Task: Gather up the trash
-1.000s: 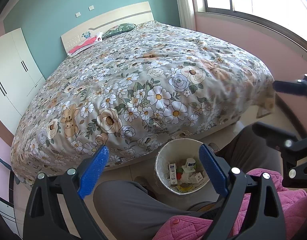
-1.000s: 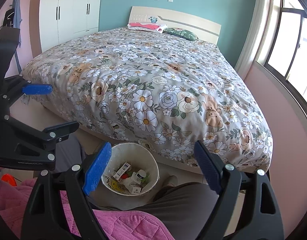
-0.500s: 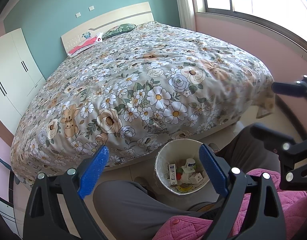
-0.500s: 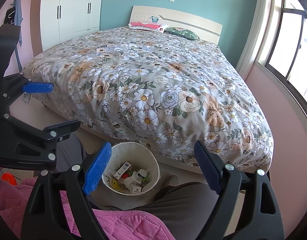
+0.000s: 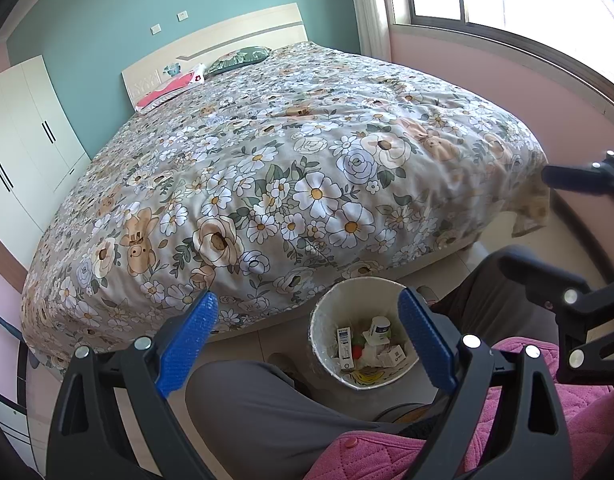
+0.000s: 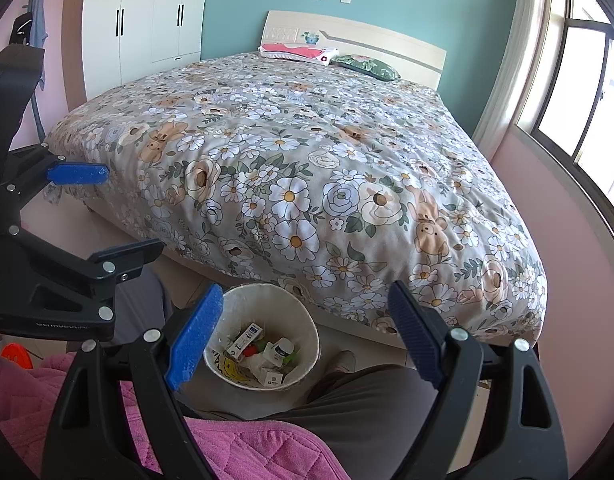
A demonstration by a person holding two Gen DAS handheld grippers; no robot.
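Room: bedroom with teal end wall, pink side walls, white wardrobe [image 6: 147, 28] and window [image 5: 507, 8]; no loose trash shows on the visible floor or quilt.
Bed: floral quilt [image 5: 307, 168] covers the bed; its foot edge overhangs the floor just behind the bin.
Bin: white round bin [image 5: 319, 320] stands upright on the floor at the foot edge of the bed, between the person's knees [image 5: 267, 408].
Contents: small cartons, a white bottle [image 6: 284, 347], a yellow wrapper and red and green scraps lie in the bottom; the bin looks under half full.
Left gripper: left gripper [image 5: 307, 340] has jaws wide apart, nothing between the blue pads; the bin lies below and ahead, under its right pad.
Right gripper: right gripper [image 6: 305, 332] is wide too and empty; the bin lies below and ahead, nearer its left pad.
Nearer hand: neither clearly; the bin sits about midway between the two.
Axis: the bin's opening faces straight up, so a drop from above should suit it.
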